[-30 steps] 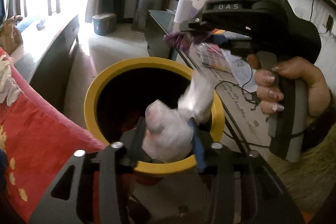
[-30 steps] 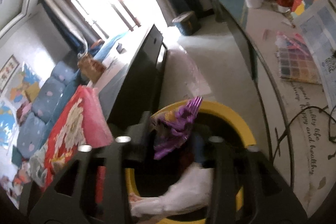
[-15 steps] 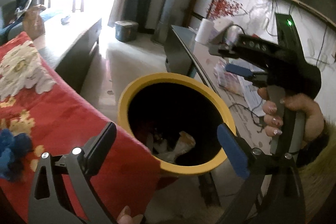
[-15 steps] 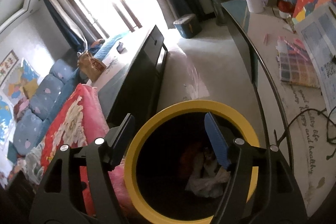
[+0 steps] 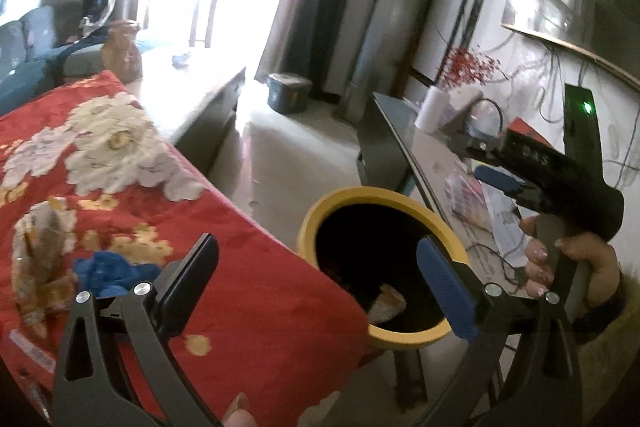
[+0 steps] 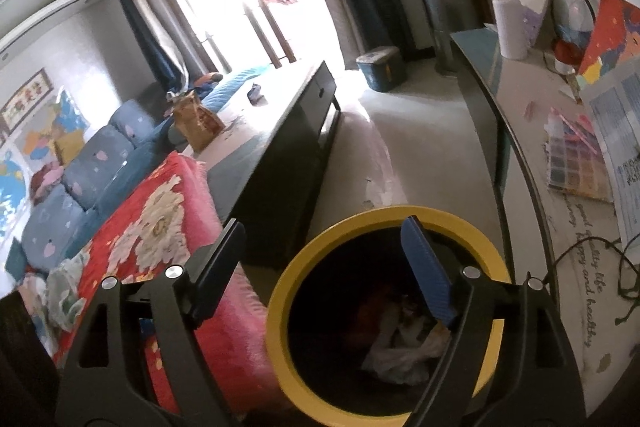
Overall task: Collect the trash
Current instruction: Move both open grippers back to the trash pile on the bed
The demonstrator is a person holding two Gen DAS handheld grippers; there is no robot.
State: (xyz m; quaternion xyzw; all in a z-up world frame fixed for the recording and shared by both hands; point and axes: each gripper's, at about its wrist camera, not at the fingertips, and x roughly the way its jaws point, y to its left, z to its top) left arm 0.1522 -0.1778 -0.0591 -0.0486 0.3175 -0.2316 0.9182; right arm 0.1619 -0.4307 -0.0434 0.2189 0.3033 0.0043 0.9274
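Observation:
A yellow-rimmed black trash bin point(image 5: 308, 223) stands beside the red flowered cloth point(image 5: 248, 287); it also shows in the right wrist view point(image 6: 280, 291). Crumpled white trash point(image 6: 400, 351) lies inside the bin, seen too in the left wrist view point(image 5: 386, 305). My left gripper point(image 5: 316, 287) is open and empty, above the cloth's edge and the bin. My right gripper point(image 6: 324, 267) is open and empty above the bin's rim; it shows at the right of the left wrist view point(image 5: 496, 179). A crumpled blue piece point(image 5: 108, 271) and a crumpled pale wrapper point(image 5: 40, 255) lie on the cloth.
A glass-topped side table point(image 6: 532, 131) with papers, a paint palette and cables stands right of the bin. A dark low cabinet point(image 6: 288, 147) runs behind the cloth. A blue sofa point(image 6: 80, 183) lies at the left. A small blue box point(image 6: 380, 69) sits on the floor.
Both grippers opened: the white wad and the purple piece dropped into the bin. The left gripper then drew back and swung left over the red cloth; the right rose slightly.

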